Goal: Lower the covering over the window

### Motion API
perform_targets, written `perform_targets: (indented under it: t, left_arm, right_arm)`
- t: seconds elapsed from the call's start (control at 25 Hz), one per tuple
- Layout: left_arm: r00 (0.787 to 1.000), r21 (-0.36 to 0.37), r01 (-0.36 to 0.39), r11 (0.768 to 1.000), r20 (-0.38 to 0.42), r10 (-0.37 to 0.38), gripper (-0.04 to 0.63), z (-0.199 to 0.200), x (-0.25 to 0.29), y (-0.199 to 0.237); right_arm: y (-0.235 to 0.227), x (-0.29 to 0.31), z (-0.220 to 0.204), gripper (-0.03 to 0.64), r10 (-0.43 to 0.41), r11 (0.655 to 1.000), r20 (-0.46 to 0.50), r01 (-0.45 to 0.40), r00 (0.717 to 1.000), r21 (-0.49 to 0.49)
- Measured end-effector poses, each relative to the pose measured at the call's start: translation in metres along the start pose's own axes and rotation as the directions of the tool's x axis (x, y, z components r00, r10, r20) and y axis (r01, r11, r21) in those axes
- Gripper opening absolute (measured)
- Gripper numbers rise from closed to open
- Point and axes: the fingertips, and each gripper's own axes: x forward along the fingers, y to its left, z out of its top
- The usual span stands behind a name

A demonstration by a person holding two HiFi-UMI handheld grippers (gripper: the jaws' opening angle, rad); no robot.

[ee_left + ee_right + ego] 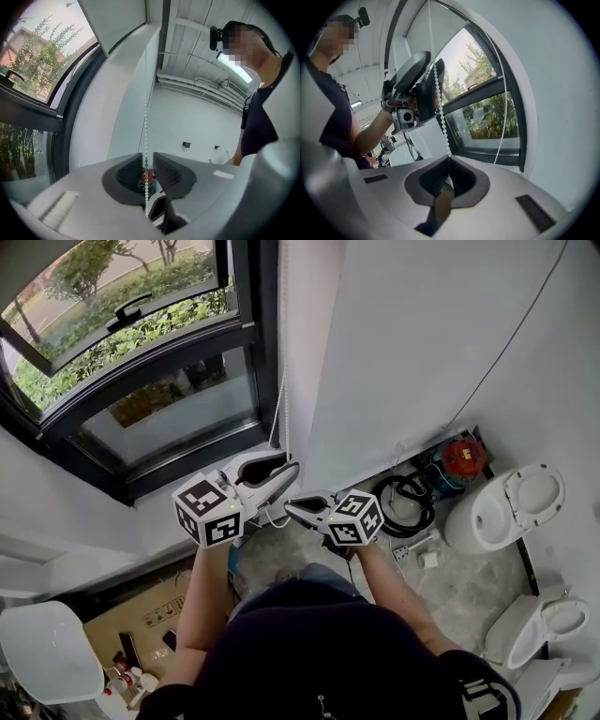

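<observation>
A white bead chain (pixel 277 418) hangs beside the dark-framed window (pixel 141 381), whose glass is uncovered in the head view. My left gripper (pixel 286 463) is the higher one and points level. In the left gripper view the bead chain (pixel 146 117) runs down through the narrow gap between its jaws, and the pads stand clear of it. My right gripper (pixel 289 504) sits just below it. In the right gripper view its jaws (pixel 449 159) are shut on the bead chain (pixel 439 108), which rises taut past the left gripper (pixel 433 75). A second strand (pixel 501 117) hangs by the glass.
A white wall (pixel 412 343) stands right of the window. On the floor below lie a coiled black hose (pixel 405 502), a red device (pixel 462 457), two white toilets (pixel 506 507) (pixel 539 624), a cardboard box (pixel 141 615) and a white seat (pixel 47 652).
</observation>
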Motion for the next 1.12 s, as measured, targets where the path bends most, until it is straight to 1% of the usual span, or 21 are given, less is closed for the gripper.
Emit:
perform_targets:
  t: [0.04, 0.08, 0.24, 0.28, 0.36, 0.4, 0.44, 0.52, 0.6, 0.68, 0.76, 0.88, 0.92, 1.0, 1.04, 1.12]
  left_arm:
    - [1.000, -0.003, 0.002, 1.000, -0.007, -0.002, 0.024, -0.001, 0.002, 0.000]
    - [1.000, -0.012, 0.008, 1.000, -0.008, -0.009, 0.012, -0.001, 0.003, 0.000]
    - [0.998, -0.076, 0.058, 0.995, 0.010, -0.057, 0.012, -0.003, 0.002, -0.002]
    - [0.998, -0.073, 0.053, 0.996, -0.011, -0.054, 0.011, -0.008, 0.002, -0.002]
    - [0.995, -0.030, 0.029, 0.999, -0.097, -0.032, 0.011, -0.028, 0.002, -0.003]
    - [0.992, -0.023, 0.028, 0.999, -0.122, -0.031, 0.011, -0.037, 0.001, -0.005]
    - [0.992, -0.044, 0.040, 0.998, -0.114, -0.044, 0.011, -0.042, 0.000, -0.009]
    - [0.996, -0.109, 0.072, 0.991, -0.051, -0.078, 0.011, -0.043, -0.003, -0.014]
    - [0.996, -0.132, 0.083, 0.988, -0.003, -0.085, 0.011, -0.042, -0.008, -0.014]
    - [0.996, -0.150, 0.086, 0.985, 0.028, -0.083, 0.011, -0.042, -0.012, -0.011]
    - [0.997, -0.165, 0.081, 0.983, 0.029, -0.077, 0.011, -0.046, -0.016, -0.006]
    - [0.997, -0.174, 0.062, 0.983, -0.036, -0.069, 0.011, -0.070, -0.019, -0.001]
    - [0.997, -0.192, 0.062, 0.979, -0.035, -0.070, 0.011, -0.077, -0.021, -0.001]
    - [0.997, -0.233, 0.070, 0.970, 0.001, -0.072, 0.011, -0.083, -0.024, -0.003]
    - [0.997, -0.237, 0.074, 0.969, 0.011, -0.073, 0.011, -0.083, -0.025, -0.005]
    - [0.997, -0.217, 0.073, 0.973, 0.001, -0.074, 0.011, -0.081, -0.024, -0.005]
  right_arm:
    - [0.001, 0.000, 0.000, 0.014, 0.000, 1.000, 0.000, 0.000, 1.000, -0.002]
    - [0.000, 0.000, 0.000, 0.014, 0.000, 1.000, 0.000, 0.000, 1.000, -0.002]
    - [-0.003, -0.002, -0.001, 0.014, -0.004, 1.000, -0.009, 0.004, 1.000, -0.003]
    - [-0.004, -0.001, -0.006, 0.014, -0.010, 1.000, -0.038, 0.009, 0.999, -0.015]
    - [-0.005, 0.004, -0.024, 0.014, -0.031, 0.998, -0.131, 0.023, 0.991, -0.058]
    - [-0.004, 0.006, -0.033, 0.014, -0.036, 0.997, -0.160, 0.025, 0.987, -0.070]
    - [-0.002, 0.008, -0.038, 0.014, -0.031, 0.998, -0.162, 0.021, 0.986, -0.061]
    - [0.001, 0.010, -0.038, 0.014, -0.013, 1.000, -0.129, 0.011, 0.992, -0.017]
    - [0.002, 0.013, -0.037, 0.014, -0.004, 1.000, -0.116, 0.003, 0.993, -0.006]
    - [0.000, 0.016, -0.036, 0.014, -0.001, 1.000, -0.124, 0.000, 0.992, -0.011]
    - [-0.004, 0.018, -0.038, 0.014, -0.006, 1.000, -0.148, 0.004, 0.989, -0.016]
    - [-0.004, 0.022, -0.056, 0.014, -0.018, 0.999, -0.229, 0.008, 0.973, -0.043]
    - [-0.002, 0.023, -0.063, 0.014, -0.016, 0.999, -0.246, 0.006, 0.969, -0.043]
    - [0.002, 0.024, -0.072, 0.014, -0.001, 1.000, -0.247, -0.002, 0.969, -0.013]
    - [0.002, 0.023, -0.074, 0.014, 0.008, 1.000, -0.241, -0.006, 0.970, 0.005]
    - [0.001, 0.022, -0.075, 0.014, 0.016, 1.000, -0.231, -0.010, 0.973, 0.029]
